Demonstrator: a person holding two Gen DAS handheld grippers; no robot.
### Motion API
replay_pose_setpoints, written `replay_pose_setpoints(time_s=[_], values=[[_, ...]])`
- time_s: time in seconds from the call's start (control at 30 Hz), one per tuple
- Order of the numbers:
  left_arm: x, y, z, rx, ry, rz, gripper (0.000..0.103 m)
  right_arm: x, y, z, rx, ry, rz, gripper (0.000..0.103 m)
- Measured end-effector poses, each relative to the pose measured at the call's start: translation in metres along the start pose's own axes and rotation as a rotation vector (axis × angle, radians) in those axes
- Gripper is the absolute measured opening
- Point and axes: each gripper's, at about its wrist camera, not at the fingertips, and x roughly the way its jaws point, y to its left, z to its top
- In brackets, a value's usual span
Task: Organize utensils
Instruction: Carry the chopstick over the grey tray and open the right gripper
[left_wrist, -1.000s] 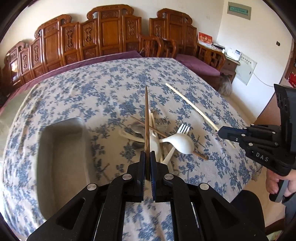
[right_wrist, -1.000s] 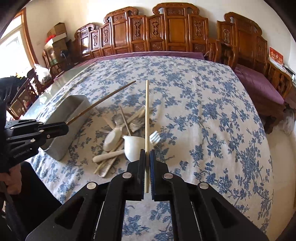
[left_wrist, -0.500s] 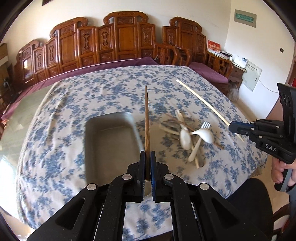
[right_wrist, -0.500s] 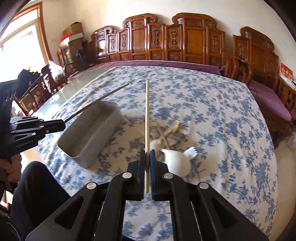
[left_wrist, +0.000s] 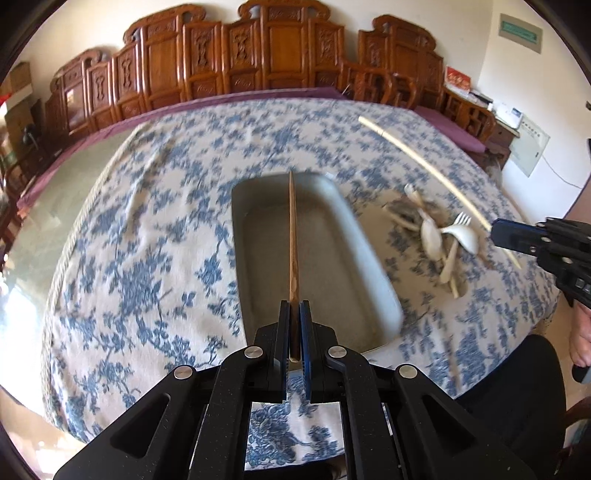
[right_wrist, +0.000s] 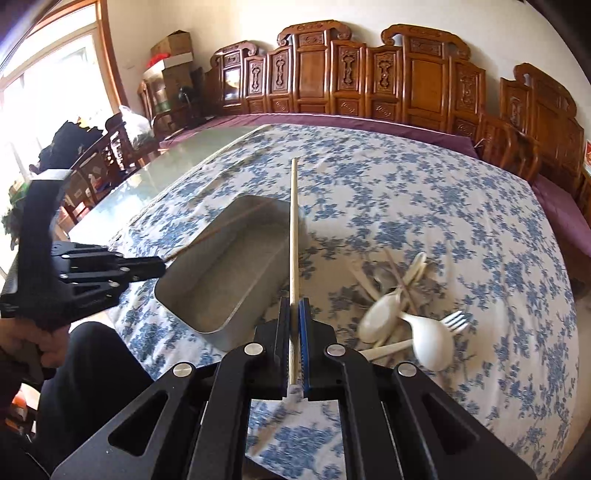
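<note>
My left gripper is shut on a brown chopstick that points forward over the grey rectangular tray. My right gripper is shut on a pale chopstick, held above the tray's right rim. A heap of white spoons, a white fork and more chopsticks lies on the cloth right of the tray; it also shows in the right wrist view. The right gripper shows in the left view, the left gripper in the right view.
The table carries a blue-flowered white cloth; bare glass lies to its left. Carved wooden chairs line the far side. My dark-clad legs are at the near edge.
Both grippers have swung left with their chopsticks. The left chopstick now lies over the tray instead of over the utensil heap; the right one has come from the heap to the tray's rim.
</note>
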Motion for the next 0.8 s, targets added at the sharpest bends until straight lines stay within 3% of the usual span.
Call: replay_pose_setpoints(time_s=[0.6,0.67,0.73,0.8], values=[[0.021,0.014,0.002,-0.027,0.037,-0.001,0.004,0.026,0.044,0.008,-0.001,0.046,0.025,0.006],[0.021,0.015,0.003,-0.022,0.038,0.001,0.009,0.029,0.047,0.010,0.002,0.049,0.025,0.006],[0.017,0.019,0.004,-0.032,0.024,0.002,0.025,0.032,0.050,0.012,0.006,0.054,0.025,0.006],[0.011,0.025,0.007,-0.050,0.006,-0.005,0.026,0.035,0.053,0.014,0.008,0.057,0.024,0.006]])
